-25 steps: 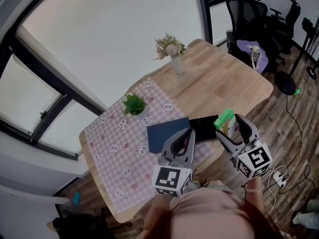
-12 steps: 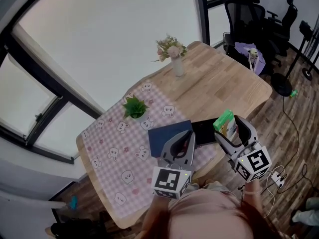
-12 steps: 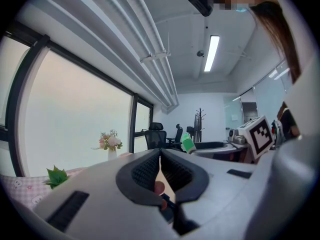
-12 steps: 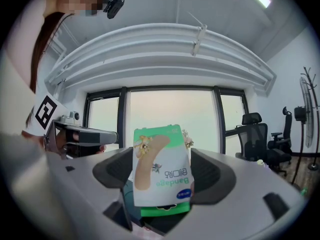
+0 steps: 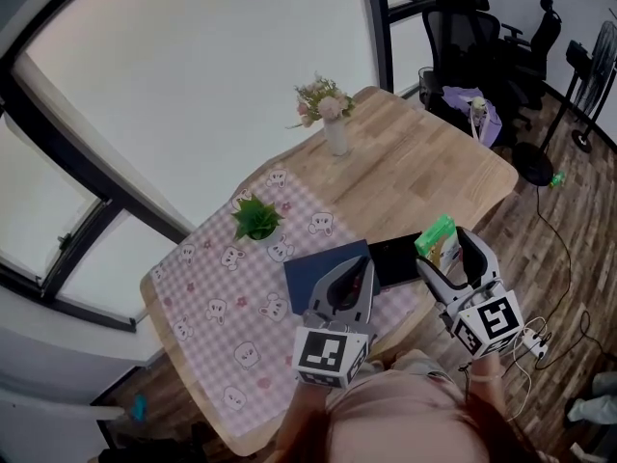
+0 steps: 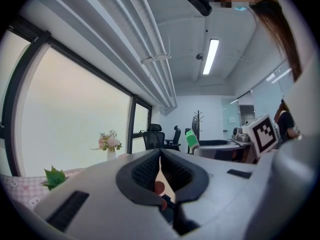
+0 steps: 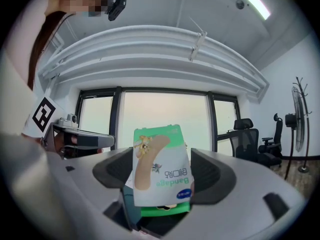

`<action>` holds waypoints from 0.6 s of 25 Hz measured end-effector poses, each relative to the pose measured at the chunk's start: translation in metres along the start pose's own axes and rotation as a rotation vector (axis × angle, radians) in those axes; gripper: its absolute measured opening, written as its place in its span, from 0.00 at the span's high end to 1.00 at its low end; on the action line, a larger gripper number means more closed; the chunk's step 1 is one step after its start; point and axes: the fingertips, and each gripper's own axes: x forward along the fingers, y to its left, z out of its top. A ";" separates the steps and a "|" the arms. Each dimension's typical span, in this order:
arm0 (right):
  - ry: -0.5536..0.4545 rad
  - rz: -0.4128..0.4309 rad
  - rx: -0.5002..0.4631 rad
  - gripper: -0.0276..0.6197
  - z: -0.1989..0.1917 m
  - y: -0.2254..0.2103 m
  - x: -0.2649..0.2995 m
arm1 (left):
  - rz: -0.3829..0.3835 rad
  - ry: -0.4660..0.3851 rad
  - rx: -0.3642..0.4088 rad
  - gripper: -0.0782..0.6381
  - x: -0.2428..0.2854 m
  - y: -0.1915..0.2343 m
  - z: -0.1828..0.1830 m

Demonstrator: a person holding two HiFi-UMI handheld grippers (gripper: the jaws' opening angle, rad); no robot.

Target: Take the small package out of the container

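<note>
L gripper (image 5: 361,264) closed, R gripper (image 5: 444,250) clamped

The green-and-white small package (image 7: 161,171) bore a tan plaster picture and green lettering. The pink-and-white checked tablecloth (image 5: 217,292) carried white cartoon faces. The flat rectangular folder (image 5: 313,266) was navy, the shallow container (image 5: 393,257) black, the wooden table (image 5: 434,162) pale brown.

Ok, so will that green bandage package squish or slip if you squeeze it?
Probably light: the bandage package is small and sits high in the right gripper without sagging. It looks like thin card, so a hard squeeze might dent it. Its smooth printed face could slip a little.
</note>
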 end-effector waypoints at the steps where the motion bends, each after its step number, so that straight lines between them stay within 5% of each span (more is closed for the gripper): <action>1: -0.002 -0.011 0.003 0.41 0.000 0.001 -0.001 | -0.001 0.001 -0.006 0.87 -0.001 0.001 -0.001; 15: -0.043 -0.017 0.021 0.41 0.012 0.009 -0.017 | 0.015 0.007 -0.009 0.87 -0.011 -0.002 -0.004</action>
